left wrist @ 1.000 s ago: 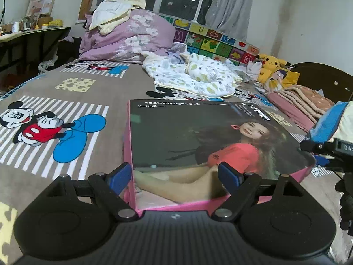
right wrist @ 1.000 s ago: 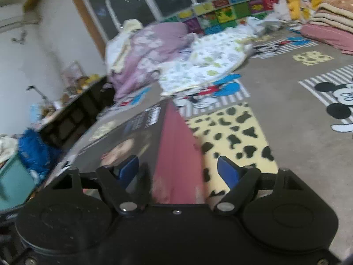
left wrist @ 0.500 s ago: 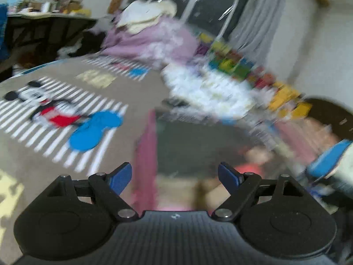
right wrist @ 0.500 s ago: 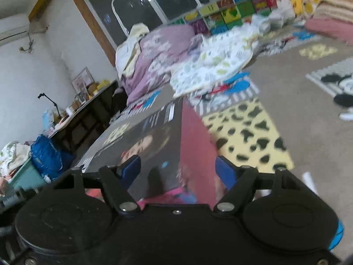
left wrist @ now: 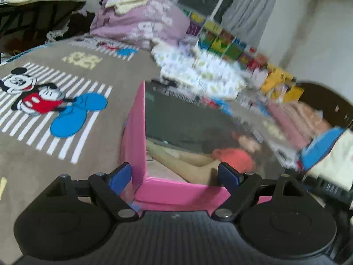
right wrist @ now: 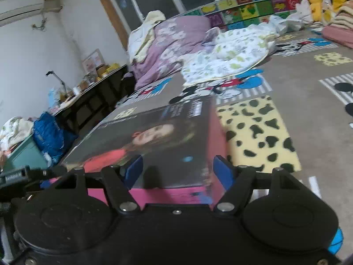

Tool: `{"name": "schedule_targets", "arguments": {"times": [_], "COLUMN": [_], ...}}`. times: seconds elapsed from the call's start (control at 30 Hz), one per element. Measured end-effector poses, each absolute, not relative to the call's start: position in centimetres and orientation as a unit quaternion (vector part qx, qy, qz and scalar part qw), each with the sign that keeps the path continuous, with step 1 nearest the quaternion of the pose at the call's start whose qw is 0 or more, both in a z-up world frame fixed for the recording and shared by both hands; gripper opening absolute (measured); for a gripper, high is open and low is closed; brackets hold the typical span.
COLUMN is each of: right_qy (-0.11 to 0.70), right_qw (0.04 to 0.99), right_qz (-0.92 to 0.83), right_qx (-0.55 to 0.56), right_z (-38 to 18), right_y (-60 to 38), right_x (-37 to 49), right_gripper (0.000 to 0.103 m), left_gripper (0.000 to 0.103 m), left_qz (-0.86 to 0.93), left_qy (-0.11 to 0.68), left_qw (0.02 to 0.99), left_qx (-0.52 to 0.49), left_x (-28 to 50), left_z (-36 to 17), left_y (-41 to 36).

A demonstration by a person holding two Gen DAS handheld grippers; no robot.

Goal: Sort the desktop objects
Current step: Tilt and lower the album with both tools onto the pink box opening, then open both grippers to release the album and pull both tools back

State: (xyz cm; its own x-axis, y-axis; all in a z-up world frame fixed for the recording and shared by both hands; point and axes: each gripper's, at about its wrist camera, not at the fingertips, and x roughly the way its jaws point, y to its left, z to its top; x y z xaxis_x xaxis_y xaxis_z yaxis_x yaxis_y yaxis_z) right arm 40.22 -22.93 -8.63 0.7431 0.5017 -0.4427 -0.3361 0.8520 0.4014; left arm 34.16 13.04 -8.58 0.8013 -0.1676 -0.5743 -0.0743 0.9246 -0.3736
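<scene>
Here, left wrist view: the flat pink-sided box with a dark glossy photo lid (left wrist: pixel 198 128) lies on the brown cartoon-mouse printed bedspread (left wrist: pixel 55 110), one near corner toward the camera.
Left gripper: the left gripper (left wrist: pixel 175 175) has its blue-padded jaws spread wide, with the box's near corner between them; the left pad (left wrist: pixel 120 176) stands just beside the pink side wall, and the right pad (left wrist: pixel 228 175) sits over the lid's near edge. Contact cannot be told.
Background, left view: a lilac flowered quilt bundle (left wrist: pixel 141 22) and a white leaf-print blanket (left wrist: pixel 198 72) lie beyond the box; the right half is blurred.
Right wrist view: the same box (right wrist: pixel 154 137) reaches away from the camera, its pink near wall just ahead of the gripper body.
Right gripper: the right gripper (right wrist: pixel 178 172) has jaws open on either side of the box's near right corner; the pads do not visibly press it.
Surroundings, right view: a yellow patch with black spots (right wrist: pixel 258 132) lies right of the box; a dark desk (right wrist: pixel 92 97) stands at left.
</scene>
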Motion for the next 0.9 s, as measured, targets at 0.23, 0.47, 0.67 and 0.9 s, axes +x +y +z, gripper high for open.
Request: {"name": "schedule_targets", "arguments": {"times": [0.23, 0.47, 0.67, 0.9], "right_qy": [0.261, 0.231, 0.257, 0.298], "right_qw": [0.93, 0.936, 0.926, 0.916], "right_qz": [0.214, 0.261, 0.274, 0.259], "right_qx": [0.147, 0.046, 0.042, 0.067], "right_z": [-8.3, -7.2, -7.8, -6.8], "right_y": [-23.6, -19.8, -18.4, -18.7], "right_x": [39.1, 37.0, 37.7, 37.7], "right_gripper": [0.072, 0.072, 0.073, 0.081], "left_gripper": [0.085, 0.085, 0.086, 0.09], "left_qz": [0.014, -0.04, -0.042, -0.04], "left_qy": [0.249, 0.243, 0.286, 0.308], "left_qw": [0.952, 0.96, 0.955, 0.948], "left_qx": [-0.175, -0.129, -0.072, -0.071], "left_x": [31.2, 32.2, 33.7, 33.2], "left_z": [-8.4, -6.8, -7.5, -6.9], "left_y": [13.3, 11.1, 9.2, 8.5]}}
